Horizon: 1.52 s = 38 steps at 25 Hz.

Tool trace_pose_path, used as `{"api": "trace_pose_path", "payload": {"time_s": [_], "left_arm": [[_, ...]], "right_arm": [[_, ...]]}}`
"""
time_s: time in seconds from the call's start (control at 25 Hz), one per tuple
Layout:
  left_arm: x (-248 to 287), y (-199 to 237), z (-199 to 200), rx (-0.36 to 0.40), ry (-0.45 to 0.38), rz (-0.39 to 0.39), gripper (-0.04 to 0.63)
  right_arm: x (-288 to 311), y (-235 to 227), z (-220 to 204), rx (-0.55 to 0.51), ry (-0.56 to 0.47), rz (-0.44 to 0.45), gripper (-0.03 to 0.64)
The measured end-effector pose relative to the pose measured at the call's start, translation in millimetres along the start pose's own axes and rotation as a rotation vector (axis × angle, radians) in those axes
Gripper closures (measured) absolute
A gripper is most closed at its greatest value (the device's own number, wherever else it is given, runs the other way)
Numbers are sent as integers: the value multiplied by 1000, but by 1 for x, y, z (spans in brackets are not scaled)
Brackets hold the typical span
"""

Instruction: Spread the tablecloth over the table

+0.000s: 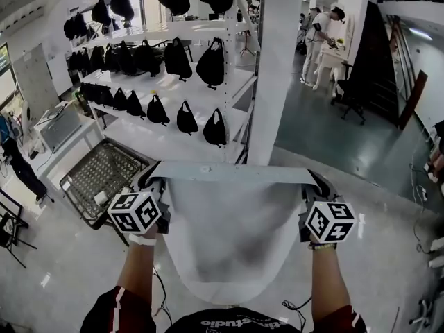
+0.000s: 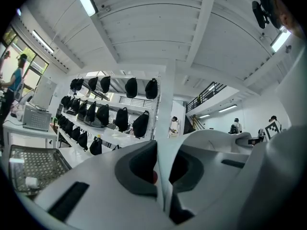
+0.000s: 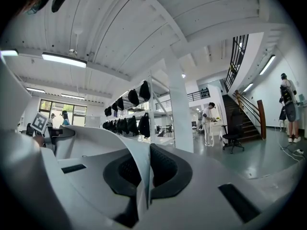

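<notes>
A person holds a white tablecloth (image 1: 232, 241) in the air between two hand-held tools, its top edge taut and level and the rest sagging toward the floor. The left tongs (image 1: 154, 183) are clamped on the corner at nine o'clock and the right tongs (image 1: 313, 184) on the corner at three, each pinching the fabric between its pads. Shelves of black bags (image 1: 177, 61) stand at eleven o'clock, a white pillar (image 1: 276, 68) at twelve and a wire basket (image 1: 103, 177) at ten.

Hangs in mid-air as a plain white tablecloth (image 1: 236, 241), top edge pulled straight, lower part drooping rounded.
</notes>
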<state>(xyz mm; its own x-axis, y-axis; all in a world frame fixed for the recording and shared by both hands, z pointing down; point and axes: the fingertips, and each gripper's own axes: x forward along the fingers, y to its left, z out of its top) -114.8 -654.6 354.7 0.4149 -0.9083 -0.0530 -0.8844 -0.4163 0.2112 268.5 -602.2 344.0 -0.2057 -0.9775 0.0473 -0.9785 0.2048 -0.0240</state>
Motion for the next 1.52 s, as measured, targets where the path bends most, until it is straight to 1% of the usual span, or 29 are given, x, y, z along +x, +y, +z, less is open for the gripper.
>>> {"api": "trace_pose_path", "payload": {"time_s": [0.12, 0.32, 0.4, 0.48, 0.6, 0.88, 1.08, 1.32, 1.52], "left_arm": [[26, 3, 21, 18, -30, 0, 575], [56, 0, 62, 52, -105, -7, 575], [61, -3, 71, 69, -129, -20, 575], [64, -4, 70, 84, -134, -26, 575], [64, -1, 53, 91, -111, -20, 575], [57, 13, -9, 30, -18, -14, 575], [34, 17, -58, 1, 66, -15, 575], [7, 21, -82, -25, 109, -20, 575], [-16, 12, -94, 0, 146, -37, 575]], "right_arm": [[22, -8, 24, -24, -36, -1, 591], [47, -19, 63, -47, -111, -1, 591], [50, -23, 71, -57, -131, -4, 591], [52, -25, 70, -61, -136, -5, 591], [55, -28, 56, -55, -113, -5, 591], [56, -26, -3, -28, -1, -4, 591], [42, -20, -47, -19, 88, -16, 591], [25, -7, -66, -18, 121, -17, 591], [4, -4, -78, -2, 142, -39, 591]]}}
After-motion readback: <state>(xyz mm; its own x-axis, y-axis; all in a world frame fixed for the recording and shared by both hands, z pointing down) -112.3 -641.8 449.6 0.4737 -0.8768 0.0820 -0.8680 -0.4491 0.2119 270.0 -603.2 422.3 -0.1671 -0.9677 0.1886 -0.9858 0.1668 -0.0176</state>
